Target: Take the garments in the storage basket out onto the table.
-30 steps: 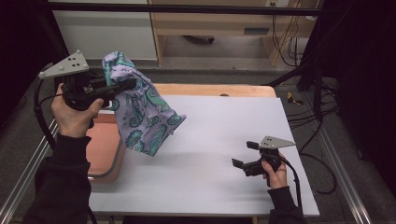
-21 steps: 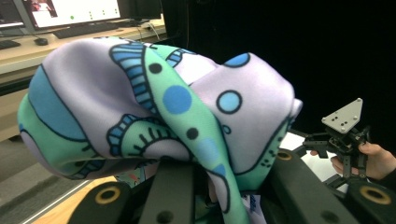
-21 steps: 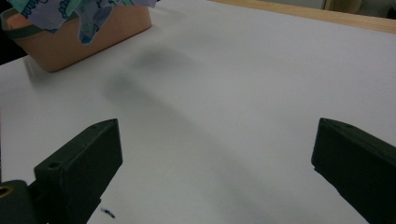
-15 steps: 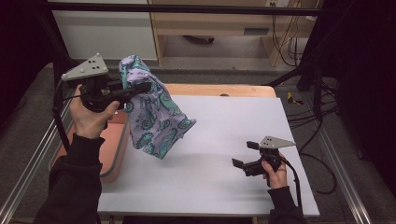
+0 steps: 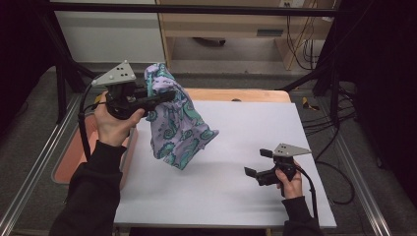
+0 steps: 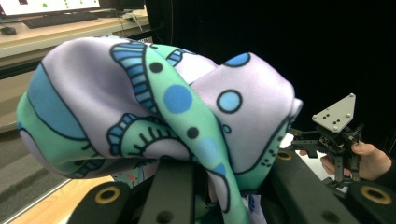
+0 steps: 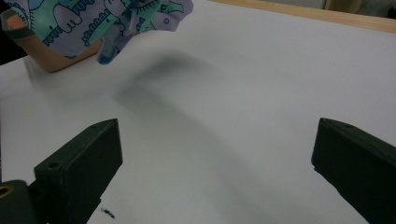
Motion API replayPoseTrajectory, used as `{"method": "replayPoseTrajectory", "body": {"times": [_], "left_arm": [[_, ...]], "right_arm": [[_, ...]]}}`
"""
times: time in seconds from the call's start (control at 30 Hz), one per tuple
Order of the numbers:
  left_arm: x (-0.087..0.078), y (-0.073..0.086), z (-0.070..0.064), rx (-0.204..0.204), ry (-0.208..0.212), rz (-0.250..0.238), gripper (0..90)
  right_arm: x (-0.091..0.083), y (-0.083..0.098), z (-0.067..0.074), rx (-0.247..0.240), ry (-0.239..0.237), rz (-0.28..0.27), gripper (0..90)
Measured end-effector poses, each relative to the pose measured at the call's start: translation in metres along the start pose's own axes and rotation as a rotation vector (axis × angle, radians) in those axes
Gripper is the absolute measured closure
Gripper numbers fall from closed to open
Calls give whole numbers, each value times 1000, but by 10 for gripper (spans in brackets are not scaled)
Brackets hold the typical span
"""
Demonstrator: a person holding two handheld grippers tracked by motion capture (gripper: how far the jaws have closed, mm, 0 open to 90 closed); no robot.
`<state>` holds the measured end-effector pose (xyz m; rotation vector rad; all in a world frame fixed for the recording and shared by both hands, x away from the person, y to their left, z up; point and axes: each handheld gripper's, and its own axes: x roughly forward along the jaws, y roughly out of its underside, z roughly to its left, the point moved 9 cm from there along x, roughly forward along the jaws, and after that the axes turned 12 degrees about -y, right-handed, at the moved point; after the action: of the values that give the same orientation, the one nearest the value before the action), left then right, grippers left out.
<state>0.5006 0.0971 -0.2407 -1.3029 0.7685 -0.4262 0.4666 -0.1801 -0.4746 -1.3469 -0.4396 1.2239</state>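
Observation:
A lilac and teal patterned cloth (image 5: 178, 123) hangs in the air over the left part of the white table (image 5: 246, 128), its lower edge clear of the surface. My left gripper (image 5: 167, 96) is shut on its upper part, held high by the left hand. In the left gripper view the cloth (image 6: 154, 107) bunches over the jaws and hides their tips. My right gripper (image 5: 256, 163) rests low near the table's front right, open with nothing between its jaws. From the right gripper view the cloth's hem (image 7: 112, 23) dangles at the upper left.
An orange-pink bin (image 5: 74, 160) sits beside the table's left edge, below the left arm. A wooden strip (image 5: 236, 94) borders the table's far edge. Black frame posts and cables stand at the right and back.
The left gripper has carried the cloth to the right, from above the bin to over the table's left part. The right gripper has stayed where it was.

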Motion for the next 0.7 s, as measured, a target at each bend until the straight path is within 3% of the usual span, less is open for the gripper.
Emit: {"method": "replayPoseTrajectory", "body": {"times": [0.7], "left_arm": [[46, 25, -15, 7, 18, 63, 774]], "right_arm": [[-1, 0, 0, -1, -3, -5, 24]]}}
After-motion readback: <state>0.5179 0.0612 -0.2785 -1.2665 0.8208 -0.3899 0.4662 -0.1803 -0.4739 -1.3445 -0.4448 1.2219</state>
